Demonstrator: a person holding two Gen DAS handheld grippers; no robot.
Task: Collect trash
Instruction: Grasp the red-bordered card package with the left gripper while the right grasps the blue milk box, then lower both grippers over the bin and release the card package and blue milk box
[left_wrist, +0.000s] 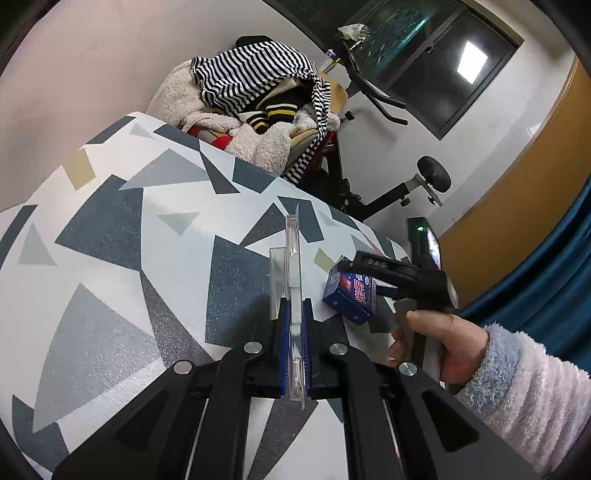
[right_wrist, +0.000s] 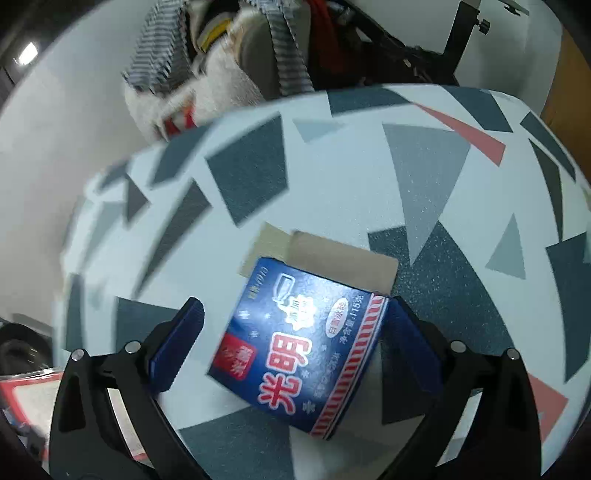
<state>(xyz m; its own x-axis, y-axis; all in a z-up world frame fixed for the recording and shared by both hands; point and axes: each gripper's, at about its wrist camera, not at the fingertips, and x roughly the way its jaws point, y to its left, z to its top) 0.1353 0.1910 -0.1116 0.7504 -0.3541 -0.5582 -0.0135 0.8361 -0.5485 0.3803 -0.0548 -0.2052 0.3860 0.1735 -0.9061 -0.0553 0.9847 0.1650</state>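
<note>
Left wrist view first: the left gripper is clamped tight on a clear plastic packaging piece, thin and see-through, held edge-on so it sticks up and away from the fingers over the table with the grey and navy triangle pattern. So that bit of trash looks already picked up. Off to the right, the right gripper is angled down over a blue carton sitting on the tabletop, with the person's hand in a fluffy sleeve on the handle. A pile of striped clothes sits behind the table, not part of this.

Right wrist view: here the jaws of the right gripper are spread wide, one on each side of the blue carton, and the left pad clearly isn't pressing on it. The box is dark blue with big red and white characters and a red-striped band, lying tilted, with a brown flap open at its far end.

My read: the step in hand is grabbing the carton. Next move needs the jaws squeezed shut across its sides, gently, since an opened cardboard box will probably crush or twist.
</note>
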